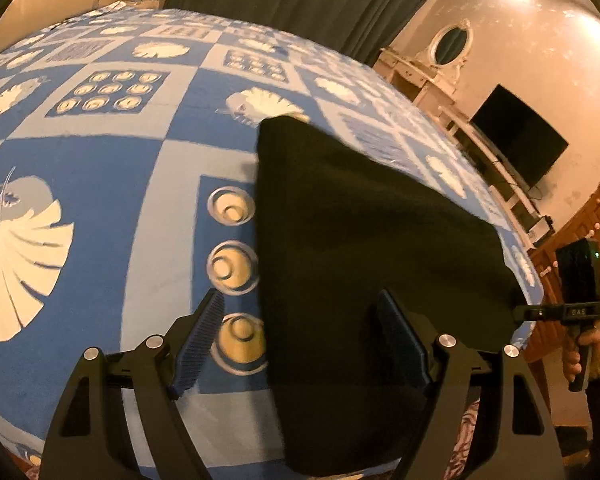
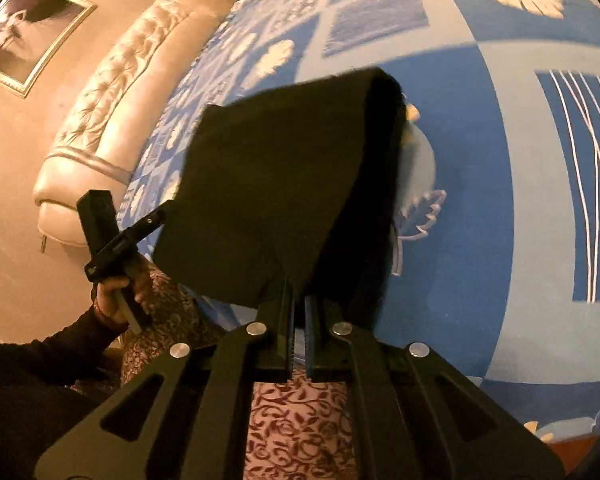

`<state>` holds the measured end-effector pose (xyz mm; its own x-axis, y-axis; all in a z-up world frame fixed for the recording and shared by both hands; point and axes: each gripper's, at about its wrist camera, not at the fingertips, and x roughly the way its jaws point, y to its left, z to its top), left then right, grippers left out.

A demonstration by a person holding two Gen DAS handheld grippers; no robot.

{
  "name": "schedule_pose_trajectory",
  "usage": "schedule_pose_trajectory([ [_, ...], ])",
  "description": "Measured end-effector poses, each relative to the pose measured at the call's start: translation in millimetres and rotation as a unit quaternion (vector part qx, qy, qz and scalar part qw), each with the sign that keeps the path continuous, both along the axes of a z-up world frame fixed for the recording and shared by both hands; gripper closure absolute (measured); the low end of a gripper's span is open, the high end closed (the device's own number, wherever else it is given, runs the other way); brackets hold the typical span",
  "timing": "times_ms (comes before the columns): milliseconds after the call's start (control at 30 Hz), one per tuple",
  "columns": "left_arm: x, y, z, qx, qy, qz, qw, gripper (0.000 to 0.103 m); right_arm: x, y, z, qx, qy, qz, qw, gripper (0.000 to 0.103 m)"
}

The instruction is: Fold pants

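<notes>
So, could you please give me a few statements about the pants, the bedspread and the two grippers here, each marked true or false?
1. The pants are black. True.
2. The left gripper is clamped on the pants. False: its jaws stand wide open, with the pants' edge between them.
3. The right gripper is shut on the pants' near edge. True.
4. The bedspread is plain red. False: it is blue with white leaf and ring patterns.
5. The pants hang from a hanger. False: they lie on the bedspread.
</notes>
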<state>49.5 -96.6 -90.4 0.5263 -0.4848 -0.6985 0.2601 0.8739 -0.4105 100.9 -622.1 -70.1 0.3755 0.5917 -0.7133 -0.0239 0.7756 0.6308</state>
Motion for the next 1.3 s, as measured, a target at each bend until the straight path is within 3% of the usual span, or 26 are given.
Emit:
schedule_pose_trajectory([
  [100,1,11,2,-0.014,0.008,0.012,0.9998,0.025,-1,-3,12,-0.011,-0.015,-0.003,1.0,0.1],
  [200,5,16,3,-0.013,0.015,0.007,0.9998,0.025,1,0,1,-0.022,0.013,0.011,1.0,0.1],
  [267,5,18,3,-0.016,0.019,0.005,0.9997,0.025,0,-8,1,0.008,0.022,0.005,1.0,0.097],
  [300,6,19,4,-0.021,0.022,0.004,0.9995,0.025,-1,-12,3,0.022,0.023,-0.001,0.999,0.091],
  [333,7,20,4,-0.029,0.025,0.002,0.9993,0.025,-5,-20,7,0.023,0.02,-0.02,0.999,0.069],
  [367,8,22,4,-0.04,0.028,0.002,0.9988,0.025,-8,-25,11,0.021,0.015,-0.037,0.999,0.039],
  [400,9,25,4,-0.057,0.035,0.002,0.9977,0.025,-12,-32,14,0.03,0.008,-0.061,0.998,0.028],
  [533,17,30,-2,-0.107,0.07,-0.008,0.9917,0.025,-22,-55,8,0.125,0.004,-0.132,0.983,0.017],
  [767,34,40,-17,-0.195,0.122,-0.012,0.9732,0.02,-4,-45,-36,0.18,0.045,-0.155,0.97,0.017],
  [900,32,20,-10,-0.194,0.131,-0.055,0.9705,0.02,10,-26,-39,0.182,0.033,-0.123,0.975,0.012],
  [1000,19,6,-10,-0.167,0.131,-0.073,0.9745,0.02,12,-15,-37,0.152,0.04,-0.085,0.984,0.012],
  [1167,-2,2,-11,-0.14,0.111,-0.098,0.979,0.02,2,-13,-37,0.159,0.036,-0.068,0.984,0.012],
  [1200,-5,0,-10,-0.131,0.106,-0.098,0.9809,0.02,0,-12,-37,0.155,0.033,-0.067,0.985,0.014],
  [1267,-2,0,-11,-0.125,0.106,-0.085,0.9828,0.029,-4,-11,-37,0.121,0.036,-0.067,0.99,0.037],
  [1300,-2,-1,-12,-0.118,0.109,-0.073,0.9843,0.035,-5,-11,-37,0.107,0.038,-0.069,0.991,0.04],
])
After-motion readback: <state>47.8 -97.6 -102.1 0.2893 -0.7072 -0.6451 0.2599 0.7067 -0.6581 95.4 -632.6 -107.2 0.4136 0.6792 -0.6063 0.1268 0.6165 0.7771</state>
